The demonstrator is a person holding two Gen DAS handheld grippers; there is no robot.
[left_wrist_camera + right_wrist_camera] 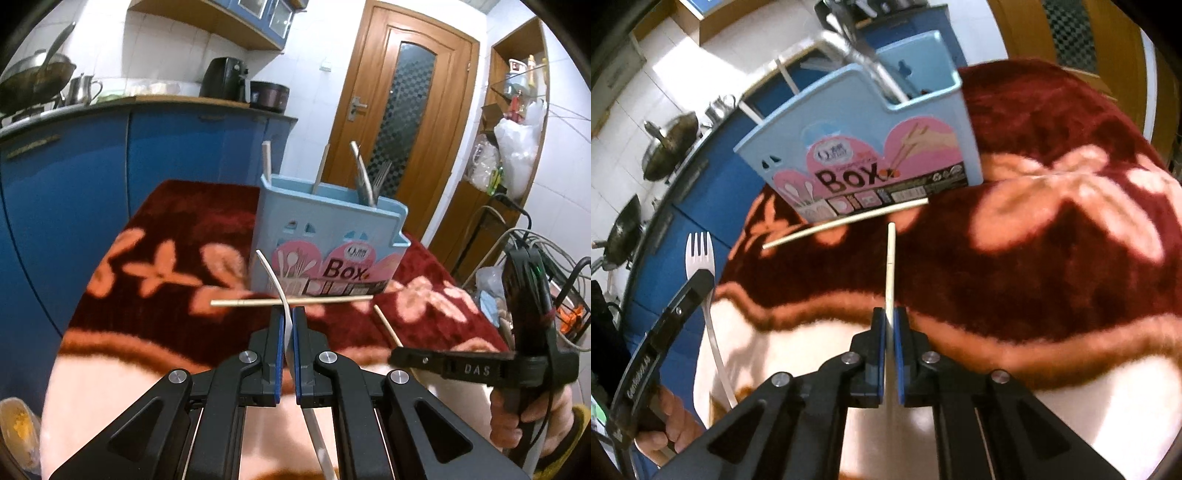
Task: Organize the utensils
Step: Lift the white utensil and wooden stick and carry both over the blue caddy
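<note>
- The desk (177, 221) is covered by a plush dark-red blanket (1052, 258) (pale flower shapes, cream border).
- A light-blue utensil box (325, 236) stands on it.
- One chopstick (295, 301) lies just before the box.

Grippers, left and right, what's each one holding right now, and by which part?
Left gripper: white plastic fork, gripped on its handle. Right gripper: a chopstick, gripped partway along, tip sticking out ahead.

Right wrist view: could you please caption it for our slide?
Right claw shut on a chopstick before the blue utensil box.
</note>
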